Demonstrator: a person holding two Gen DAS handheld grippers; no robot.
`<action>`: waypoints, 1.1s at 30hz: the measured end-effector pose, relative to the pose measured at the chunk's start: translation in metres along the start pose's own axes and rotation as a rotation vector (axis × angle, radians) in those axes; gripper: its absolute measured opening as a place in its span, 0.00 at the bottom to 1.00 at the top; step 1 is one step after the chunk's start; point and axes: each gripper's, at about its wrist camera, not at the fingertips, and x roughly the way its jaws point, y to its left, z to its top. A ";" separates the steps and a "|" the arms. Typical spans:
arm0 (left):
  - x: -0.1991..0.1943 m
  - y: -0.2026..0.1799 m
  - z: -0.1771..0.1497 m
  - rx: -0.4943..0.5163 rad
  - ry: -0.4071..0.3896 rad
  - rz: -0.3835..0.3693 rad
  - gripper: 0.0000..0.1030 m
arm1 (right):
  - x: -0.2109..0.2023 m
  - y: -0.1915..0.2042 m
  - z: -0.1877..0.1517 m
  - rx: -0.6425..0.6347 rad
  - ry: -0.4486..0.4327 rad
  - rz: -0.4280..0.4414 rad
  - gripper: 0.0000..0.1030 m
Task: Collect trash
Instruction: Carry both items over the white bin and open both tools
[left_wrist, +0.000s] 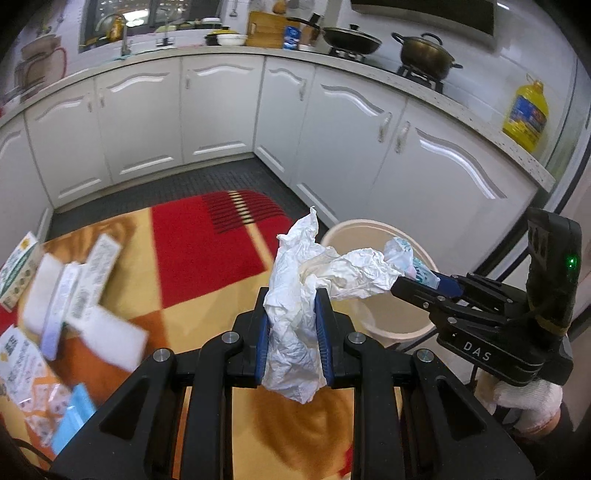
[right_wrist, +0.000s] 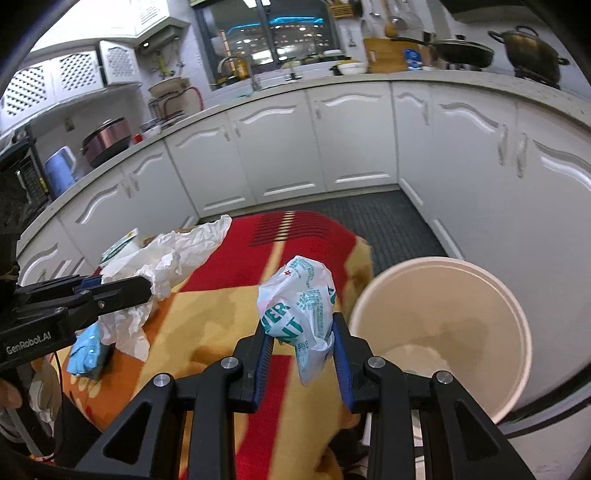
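Only the left wrist view shows the boxes and packets (left_wrist: 70, 291) lying at the left edge of the desk (left_wrist: 207, 258), which is covered by a red and yellow cloth. Only the right wrist view shows the inside of the cream bin (right_wrist: 443, 332) beside the desk's right edge; its bottom is partly hidden by the gripper. The left gripper (left_wrist: 293, 332) is clamped on a crumpled white paper (left_wrist: 295, 314), held above the desk. The right gripper (right_wrist: 301, 350) is clamped on a crumpled plastic bag (right_wrist: 299, 306) with green print, held near the bin's rim. A blue packet (right_wrist: 86, 354) lies on the desk beneath the left gripper.
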 end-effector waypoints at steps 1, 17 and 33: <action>0.005 -0.006 0.002 0.005 0.007 -0.010 0.20 | -0.001 -0.006 -0.001 0.006 0.000 -0.005 0.28; 0.081 -0.057 0.021 0.004 0.108 -0.114 0.20 | 0.003 -0.079 -0.018 0.110 0.036 -0.111 0.28; 0.126 -0.061 0.022 -0.054 0.146 -0.155 0.29 | 0.031 -0.115 -0.023 0.154 0.093 -0.197 0.30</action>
